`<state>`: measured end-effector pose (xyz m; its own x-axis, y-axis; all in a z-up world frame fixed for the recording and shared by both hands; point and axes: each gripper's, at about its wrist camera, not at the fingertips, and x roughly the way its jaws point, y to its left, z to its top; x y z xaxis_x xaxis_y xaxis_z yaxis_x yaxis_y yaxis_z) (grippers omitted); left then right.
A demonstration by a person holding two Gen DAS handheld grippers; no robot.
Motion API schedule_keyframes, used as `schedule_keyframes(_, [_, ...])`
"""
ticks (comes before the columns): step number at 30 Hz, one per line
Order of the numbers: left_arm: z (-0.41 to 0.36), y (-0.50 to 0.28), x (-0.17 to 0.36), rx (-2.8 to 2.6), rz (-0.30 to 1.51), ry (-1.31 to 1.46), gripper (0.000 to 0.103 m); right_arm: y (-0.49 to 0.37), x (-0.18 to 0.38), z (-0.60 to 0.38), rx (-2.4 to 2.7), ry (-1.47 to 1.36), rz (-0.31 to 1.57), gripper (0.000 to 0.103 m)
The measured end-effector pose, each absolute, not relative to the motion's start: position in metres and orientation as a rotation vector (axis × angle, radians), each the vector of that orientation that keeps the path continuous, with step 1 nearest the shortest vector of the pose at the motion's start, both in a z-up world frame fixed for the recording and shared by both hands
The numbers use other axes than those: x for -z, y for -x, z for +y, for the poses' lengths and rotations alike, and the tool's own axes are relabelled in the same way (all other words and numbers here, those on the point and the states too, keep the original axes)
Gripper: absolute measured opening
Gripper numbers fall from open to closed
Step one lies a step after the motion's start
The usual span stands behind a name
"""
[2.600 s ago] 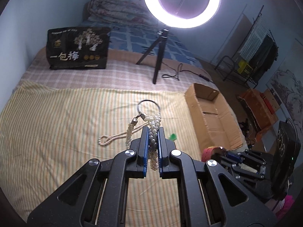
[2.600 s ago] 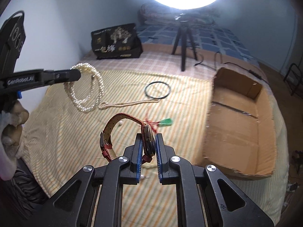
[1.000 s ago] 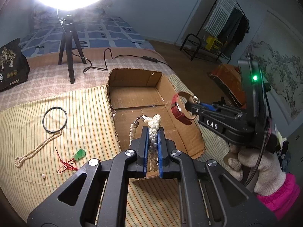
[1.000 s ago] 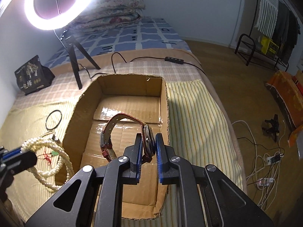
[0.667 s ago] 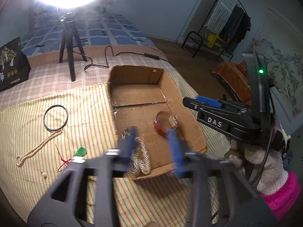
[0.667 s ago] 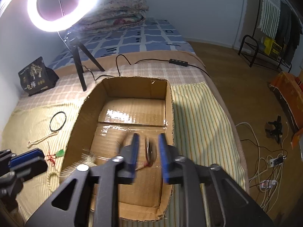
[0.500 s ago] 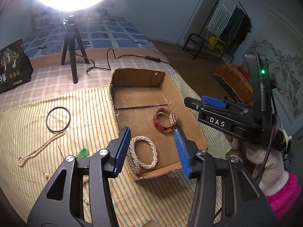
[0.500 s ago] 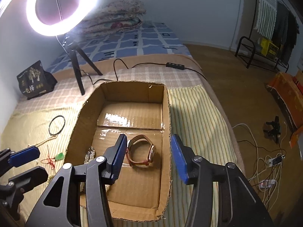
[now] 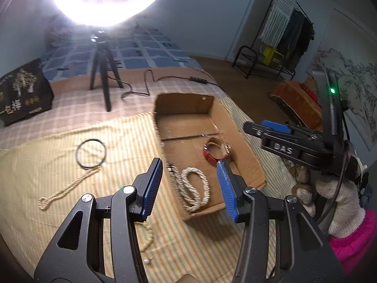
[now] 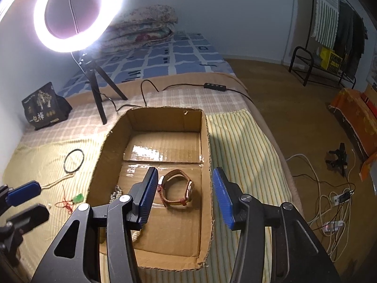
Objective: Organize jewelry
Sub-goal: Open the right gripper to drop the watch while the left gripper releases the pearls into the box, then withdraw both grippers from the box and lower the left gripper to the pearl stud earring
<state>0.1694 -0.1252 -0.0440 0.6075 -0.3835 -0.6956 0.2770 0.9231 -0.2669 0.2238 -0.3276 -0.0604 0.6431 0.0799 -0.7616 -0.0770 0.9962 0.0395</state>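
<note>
An open cardboard box [image 9: 249, 151] [image 10: 207, 141] lies on the striped bedspread. Inside it lie a coiled pearl necklace [image 9: 194, 189] [image 10: 116, 193] and a red-strapped watch [image 9: 215, 151] [image 10: 178, 189]. My left gripper [image 9: 189, 187] is open and empty above the box's near edge. My right gripper [image 10: 183, 197] is open and empty above the box, over the watch. On the spread left of the box lie a black bangle [image 9: 91, 150] [image 10: 74, 157], a thin pearl strand [image 9: 68, 187] [image 10: 57, 182] and a green pendant on red cord [image 10: 76, 198].
A ring light on a tripod [image 9: 103, 87] [image 10: 94, 87] stands behind the box, its cable [image 10: 188, 87] running across the bed. A black bag [image 9: 22, 94] [image 10: 44, 110] sits at the far left. Loose pearls [image 9: 147, 260] lie near me. The bed edge drops to the floor on the right.
Both grippers carried their pieces over the box, opened and dropped them in. The necklace and watch now lie on the box floor. Both grippers have drawn back slightly, still open.
</note>
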Motion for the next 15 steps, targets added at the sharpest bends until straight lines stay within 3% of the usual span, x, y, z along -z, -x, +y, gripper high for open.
schedule_keyframes(4, [-0.103, -0.164, 0.037, 0.345, 0.812, 0.131, 0.048, -0.216, 0.055, -0.322, -0.104, -0.002, 0.853, 0.047])
schedule_keyframes(8, [-0.075, -0.158, 0.031, 0.305, 0.803, 0.133, 0.048, -0.207, 0.05, -0.311, -0.127, 0.007, 0.834, 0.058])
schedule_keyframes(15, [-0.026, -0.143, 0.024, 0.223, 0.799, 0.136, 0.048, -0.187, 0.039, -0.289, -0.212, -0.012, 0.799, 0.059])
